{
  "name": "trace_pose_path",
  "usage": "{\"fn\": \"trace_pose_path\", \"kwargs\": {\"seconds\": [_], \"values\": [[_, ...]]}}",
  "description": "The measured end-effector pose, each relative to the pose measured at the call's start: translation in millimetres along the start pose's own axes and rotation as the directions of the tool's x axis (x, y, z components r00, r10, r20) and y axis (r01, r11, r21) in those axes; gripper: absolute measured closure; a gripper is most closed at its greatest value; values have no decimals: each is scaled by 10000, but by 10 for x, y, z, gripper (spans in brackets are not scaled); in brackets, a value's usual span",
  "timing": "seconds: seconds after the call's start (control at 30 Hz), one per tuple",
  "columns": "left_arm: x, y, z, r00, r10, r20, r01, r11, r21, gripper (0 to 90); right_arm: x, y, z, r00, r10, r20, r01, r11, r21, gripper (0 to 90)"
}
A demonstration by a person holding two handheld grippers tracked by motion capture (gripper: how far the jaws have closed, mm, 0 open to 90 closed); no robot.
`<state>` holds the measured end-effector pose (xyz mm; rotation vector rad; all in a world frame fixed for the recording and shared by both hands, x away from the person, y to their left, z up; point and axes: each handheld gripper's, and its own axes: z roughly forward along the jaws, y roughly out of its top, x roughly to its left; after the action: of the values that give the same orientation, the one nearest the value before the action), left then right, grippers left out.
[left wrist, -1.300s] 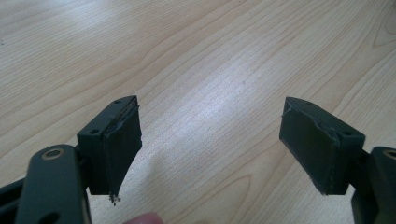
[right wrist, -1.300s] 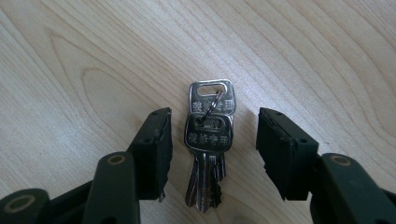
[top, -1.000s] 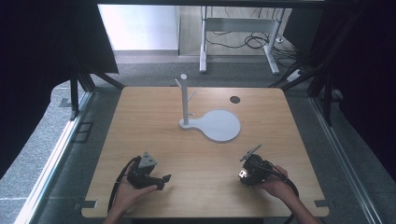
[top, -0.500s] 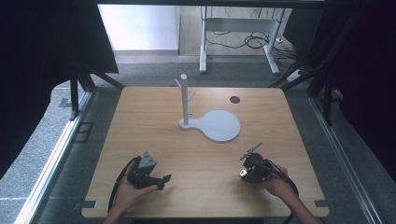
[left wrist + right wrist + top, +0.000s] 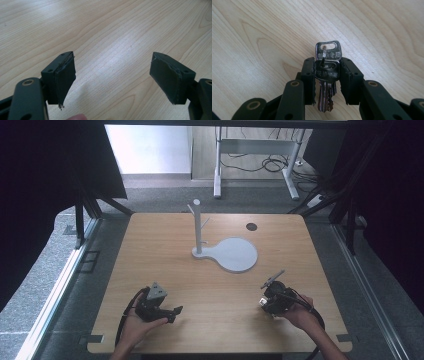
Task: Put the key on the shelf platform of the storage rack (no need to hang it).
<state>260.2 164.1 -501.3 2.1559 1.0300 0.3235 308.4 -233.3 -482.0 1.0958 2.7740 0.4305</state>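
Note:
A small bunch of silver keys [image 5: 327, 72] on a ring lies against the wooden table [image 5: 262, 30], and my right gripper [image 5: 327, 62] is shut on it. Both pads press the sides of the key heads, and the blades point back toward the camera. In the high view the right gripper [image 5: 269, 300] is held low at the table's near right. My left gripper [image 5: 172, 312] rests at the near left with its jaws pointing right. In its own view the left gripper [image 5: 112, 60] stands wide open over bare wood, with nothing between its pads.
A white peg stand [image 5: 198, 227] rises from a round white base [image 5: 235, 254] at the table's middle back. A dark round hole [image 5: 251, 226] sits behind it to the right. Dark curtains flank the table, and a desk frame with cables stands beyond.

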Motion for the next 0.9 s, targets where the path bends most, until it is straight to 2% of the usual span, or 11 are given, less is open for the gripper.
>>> {"fn": "trace_pose_path", "kwargs": {"seconds": [0.57, 0.9], "values": [[15, -3, -6, 10000, -12, -27, 12, 10000, -4, 210, -22, 61, -303, 9996, -180, 224, 195, 9972, -720, 674], [23, -5, -16, 10000, -63, -23, 62, 10000, -41, 210, -27, 135, -441, 9988, -294, 385, 327, 9956, -881, 674]]}}
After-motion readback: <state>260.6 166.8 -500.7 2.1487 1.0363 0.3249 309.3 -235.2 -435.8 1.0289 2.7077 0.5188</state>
